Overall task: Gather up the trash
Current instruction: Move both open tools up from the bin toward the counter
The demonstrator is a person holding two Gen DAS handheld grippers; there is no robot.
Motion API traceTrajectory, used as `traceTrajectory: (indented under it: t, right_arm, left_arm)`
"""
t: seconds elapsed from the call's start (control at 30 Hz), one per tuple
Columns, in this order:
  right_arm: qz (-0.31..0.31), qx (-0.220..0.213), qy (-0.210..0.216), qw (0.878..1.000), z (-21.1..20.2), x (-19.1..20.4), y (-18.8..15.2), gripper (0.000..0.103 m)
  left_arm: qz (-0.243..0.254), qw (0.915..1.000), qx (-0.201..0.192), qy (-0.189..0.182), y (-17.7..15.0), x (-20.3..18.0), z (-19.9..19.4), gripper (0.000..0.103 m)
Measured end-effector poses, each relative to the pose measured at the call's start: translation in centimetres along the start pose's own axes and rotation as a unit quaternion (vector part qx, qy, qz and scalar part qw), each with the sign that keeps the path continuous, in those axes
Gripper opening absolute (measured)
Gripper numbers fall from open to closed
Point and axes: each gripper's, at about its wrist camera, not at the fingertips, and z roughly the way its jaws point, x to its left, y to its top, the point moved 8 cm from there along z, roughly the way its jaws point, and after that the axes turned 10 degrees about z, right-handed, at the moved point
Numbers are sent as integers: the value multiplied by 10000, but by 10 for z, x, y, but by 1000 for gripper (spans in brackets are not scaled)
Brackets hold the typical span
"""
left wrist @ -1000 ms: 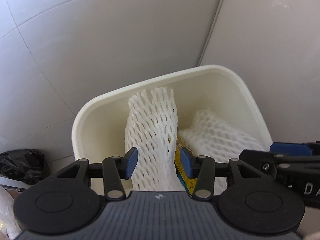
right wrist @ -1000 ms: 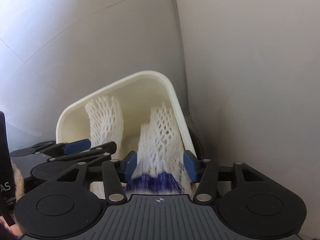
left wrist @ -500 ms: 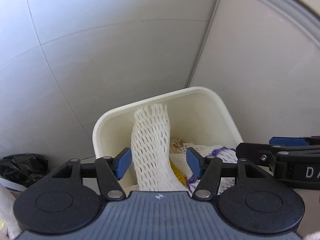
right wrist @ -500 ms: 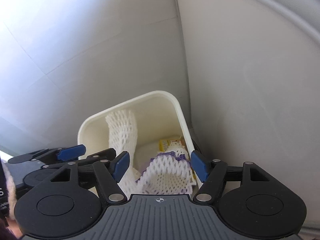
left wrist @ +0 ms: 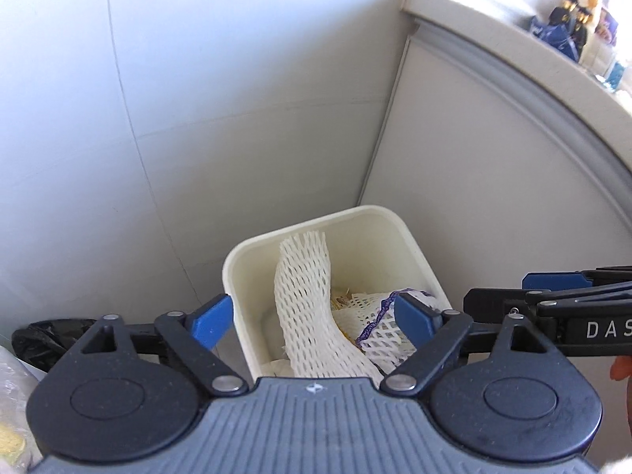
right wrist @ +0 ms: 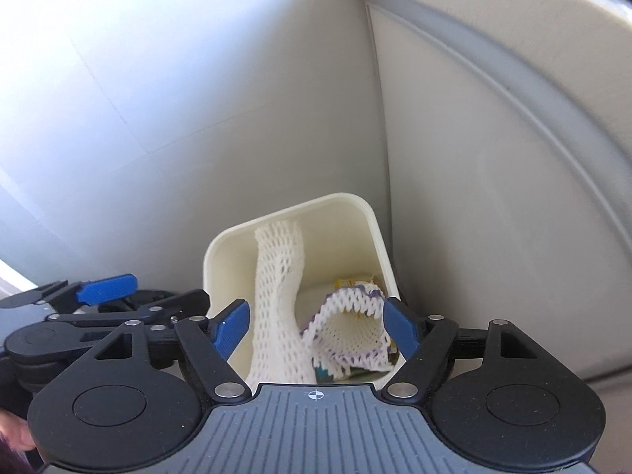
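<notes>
With both sets of jaws just spread and nothing between them, your left gripper [left wrist: 310, 322] and right gripper [right wrist: 316, 326] hang above the cream plastic bin [left wrist: 245, 300]; the white foam net sleeve [left wrist: 304, 300] and purple-edged foam net [right wrist: 347, 328] lie inside it, below your pads.

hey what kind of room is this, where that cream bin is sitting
Probably a kitchen or utility corner at home. The cream bin stands on the floor against a pale tiled wall, beside a white cabinet panel under a counter with bottles. Foam fruit nets fill the bin.
</notes>
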Motion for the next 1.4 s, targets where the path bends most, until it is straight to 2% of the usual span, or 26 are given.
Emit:
traceTrajectory:
  t: [0.33,0.53,0.7,1.0,1.13,1.23,1.4]
  right_arm:
    - [-397,-339,157,9985,-65,13,-1,85]
    - [-532,-609,252,9964,-107,10,9,86]
    - [-583,-941,112,9938,-146,-4,26,90]
    - [-406,-1484,-529,9867,-184,-71,74,91]
    - [-256,-1780,-835,9801,-204,-117,101,92]
    - [-74,-1965,-1102,9743,-211,-153,122,96]
    - [178,-2055,-1478,9673,-211,-210,150,97]
  left_arm:
    - [150,9990,-410,-18,8,-4,-47,101]
    - [247,9979,-591,-117,24,-14,-72,102]
    - [366,9958,-822,-146,46,-28,-86,102]
    - [704,9904,-1146,-320,95,-70,-84,102]
    - [918,9871,-1237,-431,115,-96,-76,102]
    - [1078,9841,-1309,-530,131,-117,-67,102]
    - [1426,9783,-1349,-662,159,-152,-43,102]
